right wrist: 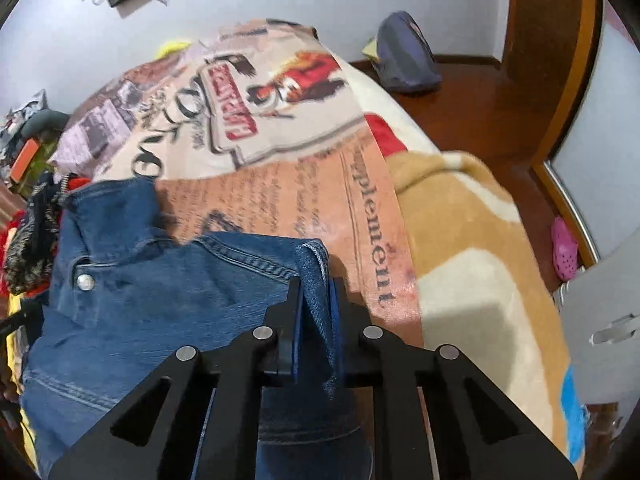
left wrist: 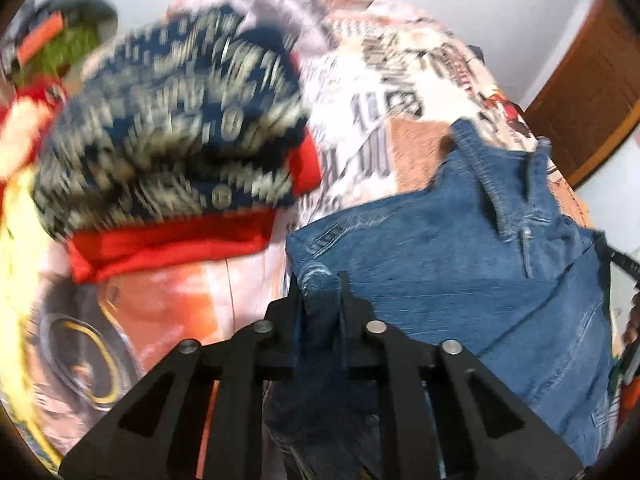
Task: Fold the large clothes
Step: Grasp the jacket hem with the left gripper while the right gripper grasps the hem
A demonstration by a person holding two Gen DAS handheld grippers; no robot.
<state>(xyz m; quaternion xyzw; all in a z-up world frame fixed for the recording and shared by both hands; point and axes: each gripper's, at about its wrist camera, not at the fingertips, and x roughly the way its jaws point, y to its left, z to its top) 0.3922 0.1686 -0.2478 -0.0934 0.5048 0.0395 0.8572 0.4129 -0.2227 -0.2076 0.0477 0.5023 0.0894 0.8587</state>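
A blue denim jacket (left wrist: 460,280) lies on a bed covered with a newspaper-print blanket (left wrist: 380,80). My left gripper (left wrist: 320,284) is shut on a bunched edge of the denim at the jacket's left side. In the right wrist view the same denim jacket (right wrist: 168,280) shows its collar and a metal button. My right gripper (right wrist: 318,284) is shut on a folded hem edge at the jacket's right side. Denim hangs down between and below both sets of fingers.
A folded stack with a navy-and-cream patterned garment (left wrist: 172,120) over a red one (left wrist: 168,244) sits left of the jacket. A tan-and-cream blanket (right wrist: 480,260) covers the bed's right edge. Beyond lie wooden floor, a dark bag (right wrist: 404,56) and a pink shoe (right wrist: 564,248).
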